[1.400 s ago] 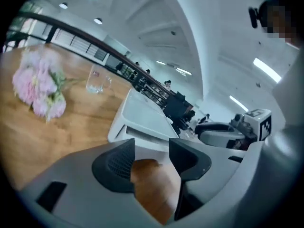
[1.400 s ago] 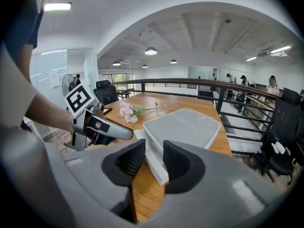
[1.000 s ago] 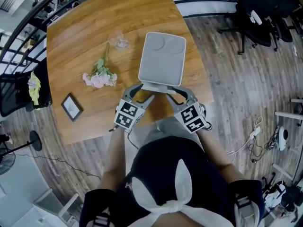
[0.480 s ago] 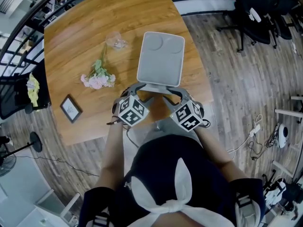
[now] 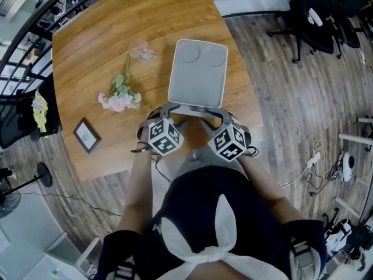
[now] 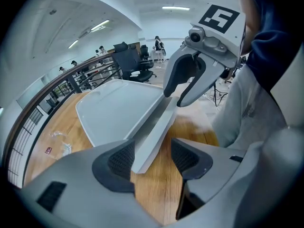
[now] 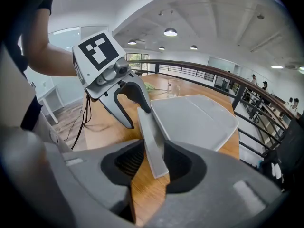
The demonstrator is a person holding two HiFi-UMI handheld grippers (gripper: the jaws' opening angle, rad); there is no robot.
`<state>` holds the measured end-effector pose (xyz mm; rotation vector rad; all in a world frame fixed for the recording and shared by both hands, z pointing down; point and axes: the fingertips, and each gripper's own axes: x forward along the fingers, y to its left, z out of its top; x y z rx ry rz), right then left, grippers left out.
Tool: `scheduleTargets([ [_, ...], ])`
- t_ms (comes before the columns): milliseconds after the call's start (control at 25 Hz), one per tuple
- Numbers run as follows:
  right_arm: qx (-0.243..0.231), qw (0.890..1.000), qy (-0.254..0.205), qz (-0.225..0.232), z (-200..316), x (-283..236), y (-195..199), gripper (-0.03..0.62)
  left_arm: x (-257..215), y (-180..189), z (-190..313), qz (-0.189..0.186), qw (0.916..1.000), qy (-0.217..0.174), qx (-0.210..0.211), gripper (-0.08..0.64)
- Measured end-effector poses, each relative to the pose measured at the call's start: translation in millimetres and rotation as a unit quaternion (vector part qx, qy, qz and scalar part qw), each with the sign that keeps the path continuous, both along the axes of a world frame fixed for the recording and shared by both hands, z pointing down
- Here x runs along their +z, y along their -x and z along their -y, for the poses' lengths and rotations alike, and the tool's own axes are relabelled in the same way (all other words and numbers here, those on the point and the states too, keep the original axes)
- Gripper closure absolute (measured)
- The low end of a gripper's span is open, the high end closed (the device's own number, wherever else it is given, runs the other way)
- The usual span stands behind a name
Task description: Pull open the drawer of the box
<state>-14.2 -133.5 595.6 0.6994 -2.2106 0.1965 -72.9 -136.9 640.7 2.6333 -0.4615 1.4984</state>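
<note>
**What has just changed.** Both tools have come down onto the near end of the box (image 5: 197, 69), and the left one has rolled, so its marker cube now faces up differently in the head view. The box lies flat on the desk (image 5: 87, 45), its near end towards the person.

- The left gripper (image 6: 154, 159) straddles one end of the drawer front (image 6: 156, 122). Its jaws are released: the panel's corner sits close to one pad, with bare wood showing before the other.
- The right gripper (image 7: 154, 163) straddles the other end. Its jaws have just been opening and stand wide, with the panel between them and not clamped.

**Meaning for the task.** We judge this to be the pre-grasp stage. Both tools are seated on the front, neither has closed, and the drawer shows no visible travel yet. The next step should be to close on the panel, then draw it towards the person.

**Edges and room.**
- The box's near end is close to the desk's near edge, so a drawn drawer would likely overhang towards the person's lap.
- The desk's right edge runs just beside the box.
- The flowers (image 5: 120, 95), the glass (image 5: 141, 50) and the picture frame (image 5: 87, 134) lie to the left, well apart from the pull line.
- The box is not held by anything. It may slide along with the pull.
</note>
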Motion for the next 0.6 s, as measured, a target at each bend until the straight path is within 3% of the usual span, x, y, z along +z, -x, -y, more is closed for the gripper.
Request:
scheduleTargets([
  [320,-0.014,0.999,0.003,-0.029,-2.5,17.6,-1.2,0.462,2.1,0.8,5.0,0.011,0.9998,-0.011,0.012,0.348],
  [600,-0.019,0.999,0.001,-0.038,0.5,24.5,-1.8,0.463,5.9,2.4,9.4,0.042,0.9972,-0.048,0.039,0.402],
])
